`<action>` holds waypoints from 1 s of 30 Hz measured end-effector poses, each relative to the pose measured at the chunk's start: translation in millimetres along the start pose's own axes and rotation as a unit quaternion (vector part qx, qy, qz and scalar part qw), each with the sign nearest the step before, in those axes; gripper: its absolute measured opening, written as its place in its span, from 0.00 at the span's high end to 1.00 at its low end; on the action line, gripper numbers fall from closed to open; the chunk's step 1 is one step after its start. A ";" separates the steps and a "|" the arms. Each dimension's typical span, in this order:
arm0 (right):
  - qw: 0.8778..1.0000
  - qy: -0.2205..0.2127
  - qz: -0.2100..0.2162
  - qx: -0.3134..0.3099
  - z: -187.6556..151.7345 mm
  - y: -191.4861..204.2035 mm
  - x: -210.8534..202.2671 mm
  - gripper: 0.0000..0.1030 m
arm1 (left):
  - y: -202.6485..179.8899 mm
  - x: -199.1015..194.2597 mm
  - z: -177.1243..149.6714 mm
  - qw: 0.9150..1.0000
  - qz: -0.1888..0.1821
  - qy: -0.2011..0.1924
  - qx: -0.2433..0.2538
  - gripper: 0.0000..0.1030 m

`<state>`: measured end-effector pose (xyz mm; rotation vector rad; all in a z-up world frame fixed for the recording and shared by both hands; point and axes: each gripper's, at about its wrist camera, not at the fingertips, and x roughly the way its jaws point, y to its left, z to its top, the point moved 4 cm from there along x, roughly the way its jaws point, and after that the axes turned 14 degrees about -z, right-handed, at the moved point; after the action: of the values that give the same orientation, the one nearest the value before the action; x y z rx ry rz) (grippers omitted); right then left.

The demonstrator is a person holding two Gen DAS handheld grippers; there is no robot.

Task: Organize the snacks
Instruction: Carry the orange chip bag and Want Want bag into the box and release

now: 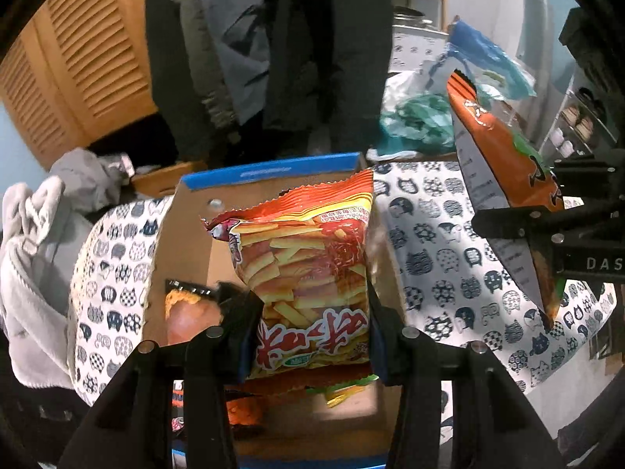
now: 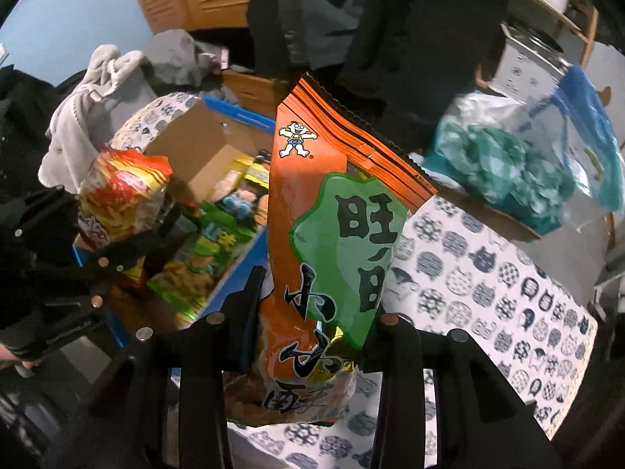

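**Two snack bags in transit to box**

While both jaws grip, left gripper (image 1: 312, 336) holds fries bag (image 1: 308, 269), frame centre, over cardboard box (image 1: 187, 234); right gripper (image 2: 312, 336) holds orange-green bag (image 2: 332, 242), apparently beside it. Next: lower, release inside.

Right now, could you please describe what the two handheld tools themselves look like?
Both are matte black. The left tool and the right tool each have two flat angular fingers studded with round silver bolt heads, and blue pads line the fingertips. White lettering marks the right tool's body in the left wrist view. No cables show.
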<state>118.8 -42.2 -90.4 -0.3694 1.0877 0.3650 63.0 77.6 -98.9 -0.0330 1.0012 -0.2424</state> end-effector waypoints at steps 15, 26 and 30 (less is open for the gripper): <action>0.999 0.029 0.034 -0.029 37.7 52.6 32.5 0.65 | 52.3 12.8 -22.2 0.998 0.004 0.022 -0.063 0.54; 0.997 0.048 0.056 -0.034 60.8 80.5 47.4 0.64 | 65.2 -1.3 -21.4 0.996 0.012 0.009 -0.083 0.29; 0.996 0.052 0.056 -0.040 63.6 85.5 51.0 0.62 | 67.1 -12.5 -22.4 0.997 0.024 0.000 -0.077 0.24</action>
<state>150.5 67.8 -119.3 -0.4031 1.2015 0.4934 50.3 147.5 -109.9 -0.1495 1.0174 -0.1207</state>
